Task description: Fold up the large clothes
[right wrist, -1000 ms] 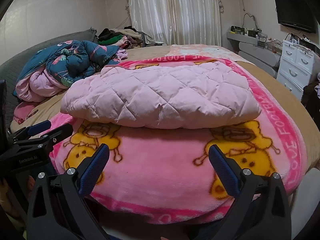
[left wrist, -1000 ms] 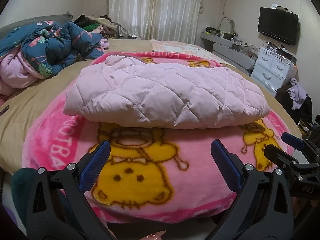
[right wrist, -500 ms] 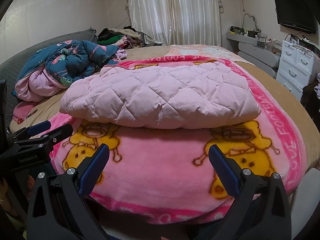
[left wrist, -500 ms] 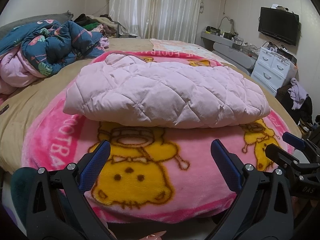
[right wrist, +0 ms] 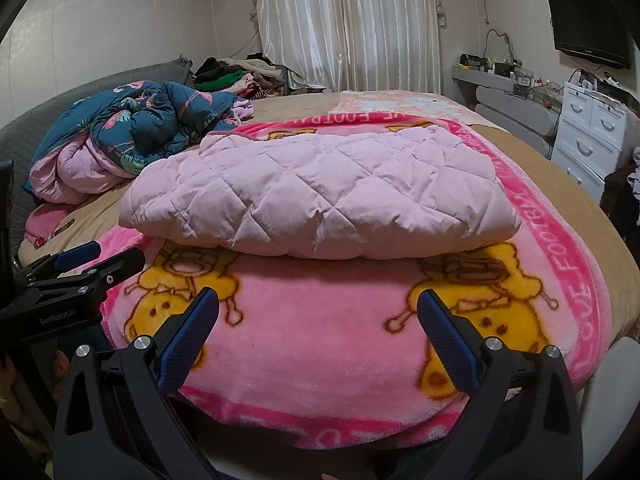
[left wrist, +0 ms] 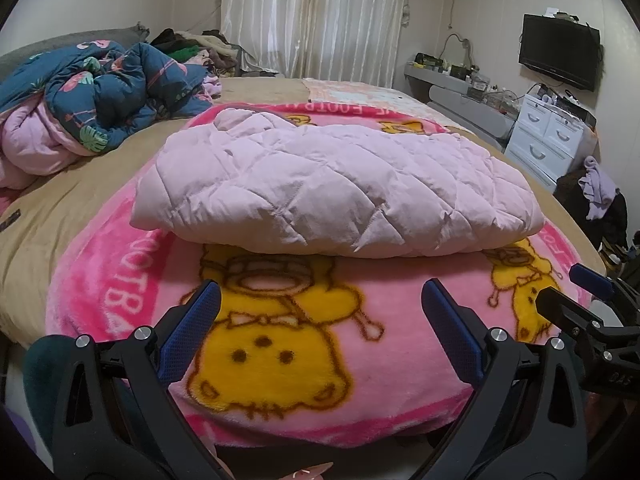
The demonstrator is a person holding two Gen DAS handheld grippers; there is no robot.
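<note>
While both grippers hang low at the bed's near edge, neither touches cloth. Far left on the tan bed sheet (left wrist: 48, 208): crumpled navy floral duvet with pink lining (left wrist: 100, 96). Left gripper (left wrist: 320, 316): blue-padded fingers (left wrist: 192, 328) spread wide, released, nothing between them. Centre: folded pale-pink quilted jacket (left wrist: 336, 188) lies flat on the pink cartoon fleece blanket (left wrist: 288, 360), well beyond the fingertips. Right gripper (right wrist: 318, 316): fingers equally spread, empty, over the blanket's near hem. Far right: white drawer unit (right wrist: 592, 136), black wall-mounted TV (right wrist: 588, 28).
</note>
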